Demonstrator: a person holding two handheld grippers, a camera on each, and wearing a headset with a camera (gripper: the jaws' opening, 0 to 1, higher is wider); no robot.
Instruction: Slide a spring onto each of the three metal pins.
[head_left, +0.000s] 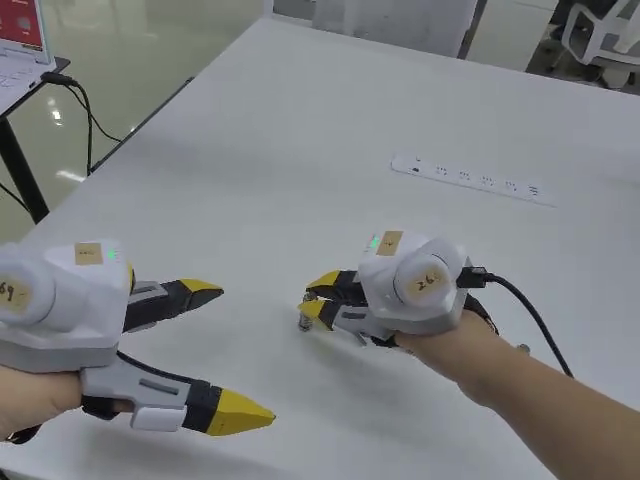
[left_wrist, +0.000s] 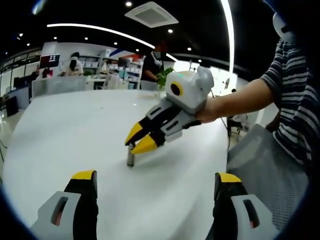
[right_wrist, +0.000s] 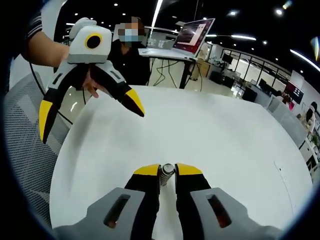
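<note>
Spring (left_wrist: 131, 156) pinched between right gripper (head_left: 317, 298) jaws (left gripper (head_left: 235, 350) gapes wide).

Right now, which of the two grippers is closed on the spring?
The right gripper: its yellow tips pinch the top of the upright spring on the table. The left gripper stands wide open, holding nothing.

White table (head_left: 300, 130): power strip (head_left: 470, 180) lying flat; spring (left_wrist: 130, 156) standing upright.
</note>
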